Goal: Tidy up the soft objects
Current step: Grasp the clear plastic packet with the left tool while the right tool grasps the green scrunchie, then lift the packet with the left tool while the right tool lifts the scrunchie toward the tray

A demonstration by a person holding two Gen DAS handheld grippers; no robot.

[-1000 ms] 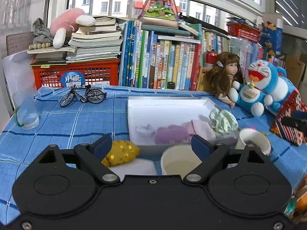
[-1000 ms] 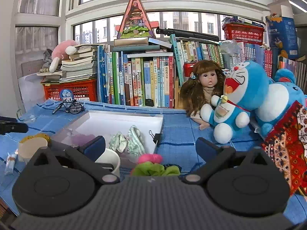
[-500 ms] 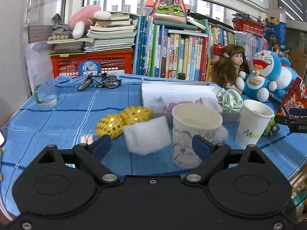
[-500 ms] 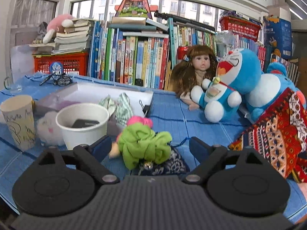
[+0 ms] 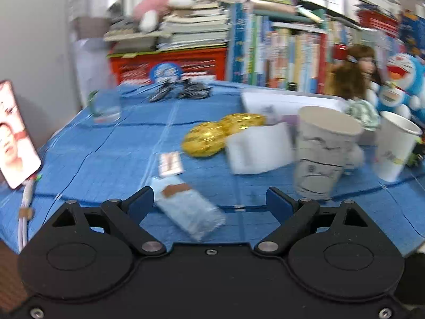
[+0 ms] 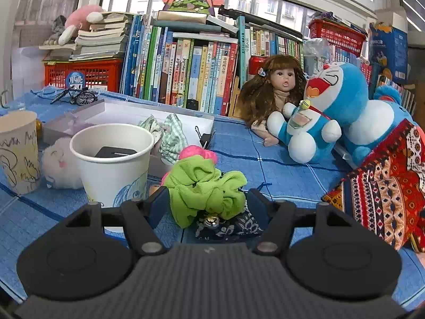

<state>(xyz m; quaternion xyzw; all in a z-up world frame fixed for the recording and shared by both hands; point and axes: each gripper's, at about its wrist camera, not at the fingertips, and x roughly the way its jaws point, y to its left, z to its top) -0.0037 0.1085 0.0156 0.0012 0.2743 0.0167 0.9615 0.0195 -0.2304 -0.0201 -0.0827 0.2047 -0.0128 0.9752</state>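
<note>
In the right wrist view a green scrunchie [image 6: 204, 188] lies on the blue tablecloth between the fingers of my right gripper [image 6: 207, 202]. Its jaws are closing, and the pads stand at the scrunchie's sides without squeezing it. A pink scrunchie [image 6: 196, 152] lies just behind, and a dark blue patterned pouch [image 6: 231, 226] with a bell lies under the green one. The left wrist view is blurred. My left gripper [image 5: 209, 203] is open low over the cloth, with a pale blue packet [image 5: 188, 212] between its fingers, untouched. Two gold spotted soft balls [image 5: 204, 139] and a white soft pad [image 5: 259, 148] lie farther ahead.
Two paper cups [image 6: 114, 159] [image 6: 18, 154] and a white plush [image 6: 61, 164] stand left of the right gripper. The white tray [image 6: 127, 111] behind holds a checked scrunchie [image 6: 170, 135]. A doll [image 6: 276, 93], a blue plush [image 6: 318, 111] and patterned cloth [image 6: 385, 194] are at the right. A phone [image 5: 13, 133] leans at the left edge.
Both grippers have sunk toward the table. The right jaws have narrowed around the green scrunchie. The left gripper has shifted left, and the blue packet has come between its fingers.
</note>
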